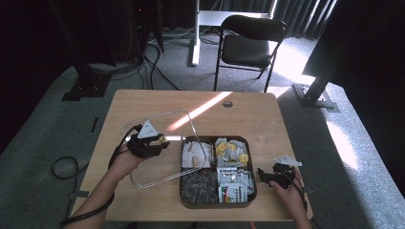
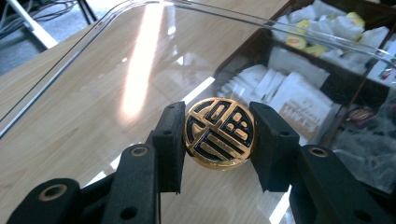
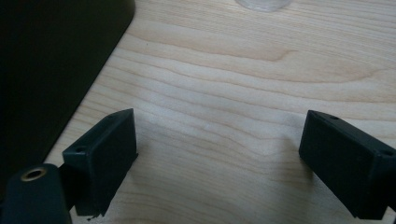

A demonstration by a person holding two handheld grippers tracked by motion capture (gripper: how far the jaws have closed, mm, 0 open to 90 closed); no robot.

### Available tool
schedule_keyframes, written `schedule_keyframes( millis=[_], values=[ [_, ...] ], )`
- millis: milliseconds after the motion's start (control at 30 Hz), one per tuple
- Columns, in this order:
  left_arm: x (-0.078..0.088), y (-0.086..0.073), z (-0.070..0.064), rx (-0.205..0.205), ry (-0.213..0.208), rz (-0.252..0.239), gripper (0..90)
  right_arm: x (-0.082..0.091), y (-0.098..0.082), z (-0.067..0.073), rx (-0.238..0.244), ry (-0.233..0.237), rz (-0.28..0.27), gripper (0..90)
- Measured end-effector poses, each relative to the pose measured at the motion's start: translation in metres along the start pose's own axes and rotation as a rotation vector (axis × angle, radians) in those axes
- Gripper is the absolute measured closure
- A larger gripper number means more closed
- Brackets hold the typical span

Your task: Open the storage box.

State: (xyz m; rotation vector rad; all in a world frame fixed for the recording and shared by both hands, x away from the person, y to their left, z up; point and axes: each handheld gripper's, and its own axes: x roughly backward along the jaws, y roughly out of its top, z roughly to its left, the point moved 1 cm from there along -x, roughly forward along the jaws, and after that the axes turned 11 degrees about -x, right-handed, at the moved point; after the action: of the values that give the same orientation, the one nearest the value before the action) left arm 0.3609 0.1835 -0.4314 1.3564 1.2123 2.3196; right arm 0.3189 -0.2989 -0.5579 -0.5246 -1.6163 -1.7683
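Clear lid (image 2: 116, 84), perhaps hiding sachets, held by left tool (image 2: 219, 135).

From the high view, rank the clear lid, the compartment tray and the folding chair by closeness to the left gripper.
1. clear lid: held by its knob in the left gripper.
2. compartment tray: just right of it.
3. folding chair: on the floor beyond the table.

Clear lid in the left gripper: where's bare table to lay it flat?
The left gripper pinches the clear lid by its gold knob. Free: the far strip of table behind the lid, and the far right corner beyond the compartment tray. Crowded: the near right edge, where the open right gripper sits beside the tray.
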Motion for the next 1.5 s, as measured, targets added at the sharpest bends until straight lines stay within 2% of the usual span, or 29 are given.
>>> schedule_keyframes(
  millis=[333,467,600,767,1067,1400,1500],
  values=[
    [0.017,-0.028,0.016,0.062,0.043,0.009,58.8,0.0,0.0,0.0,0.0,0.0,0.0,10.6],
    [0.021,-0.04,0.021,0.072,0.057,0.025,58.8,0.0,0.0,0.0,0.0,0.0,0.0,10.6],
    [0.027,-0.054,0.028,0.106,0.074,0.012,58.8,0.0,0.0,0.0,0.0,0.0,0.0,10.6],
    [0.031,-0.067,0.034,0.128,0.095,0.018,58.8,0.0,0.0,0.0,0.0,0.0,0.0,10.6],
    [0.02,-0.09,0.036,0.164,0.11,0.037,58.8,0.0,0.0,0.0,0.0,0.0,0.0,10.6],
    [0.0,-0.101,0.033,0.174,0.128,0.047,58.8,0.0,0.0,0.0,0.0,0.0,0.0,10.6],
    [-0.005,-0.106,0.035,0.189,0.134,0.048,58.8,0.0,0.0,0.0,0.0,0.0,0.0,10.6]
  ],
)
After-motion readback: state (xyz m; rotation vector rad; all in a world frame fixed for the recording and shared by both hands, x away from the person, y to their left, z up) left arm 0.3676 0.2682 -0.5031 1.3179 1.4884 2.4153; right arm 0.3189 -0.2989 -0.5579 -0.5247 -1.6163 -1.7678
